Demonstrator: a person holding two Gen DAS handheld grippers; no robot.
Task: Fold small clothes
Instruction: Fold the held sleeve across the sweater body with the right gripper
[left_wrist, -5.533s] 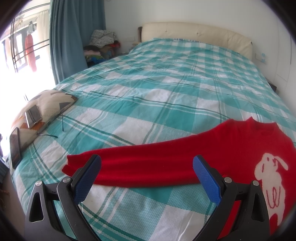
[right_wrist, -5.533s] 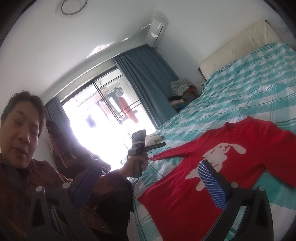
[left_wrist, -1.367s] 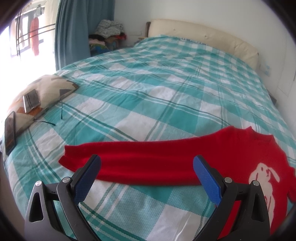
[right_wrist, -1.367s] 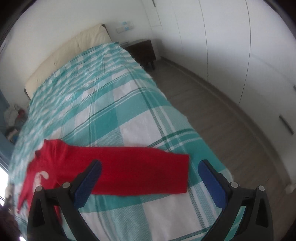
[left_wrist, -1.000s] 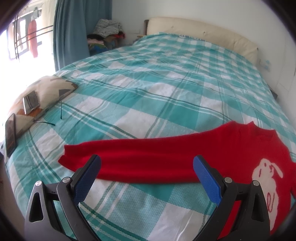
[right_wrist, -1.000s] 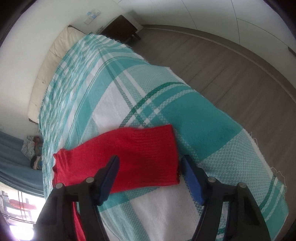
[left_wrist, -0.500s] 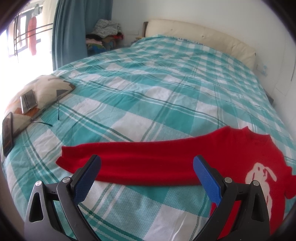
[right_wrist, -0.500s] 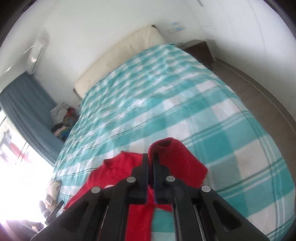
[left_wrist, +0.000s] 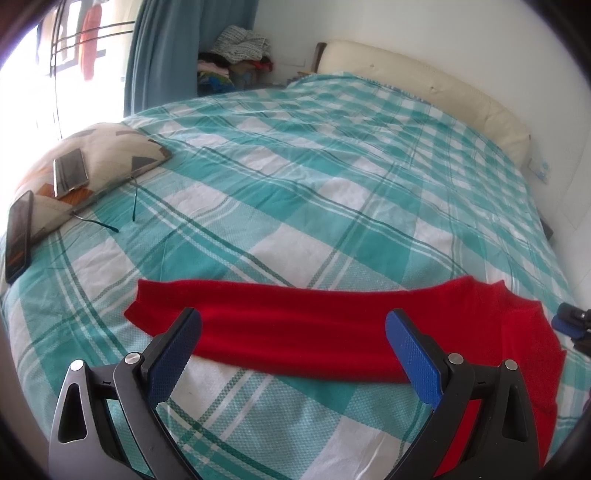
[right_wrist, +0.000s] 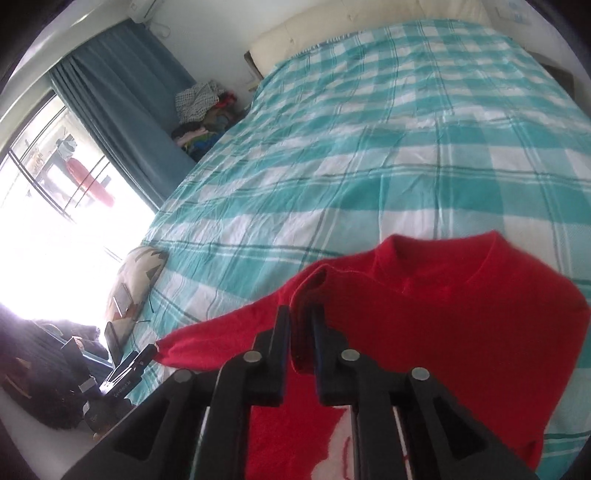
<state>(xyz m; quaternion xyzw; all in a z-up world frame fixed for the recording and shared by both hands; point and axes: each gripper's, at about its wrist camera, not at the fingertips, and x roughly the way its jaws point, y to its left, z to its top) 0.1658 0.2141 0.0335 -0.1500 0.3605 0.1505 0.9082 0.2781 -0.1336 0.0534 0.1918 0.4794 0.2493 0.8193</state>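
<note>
The right gripper (right_wrist: 301, 325) is opening its jaws around the red sweater's (right_wrist: 461, 325) right sleeve, now lying folded over the body instead of stretched sideways; the left gripper (left_wrist: 293, 332) is hovering wide open, empty.

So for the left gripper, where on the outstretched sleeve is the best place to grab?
Probably the cuff end. The sleeve lies flat and straight across the bedspread, its free end on the left. The left gripper, jaws open, could come down from above.
</note>
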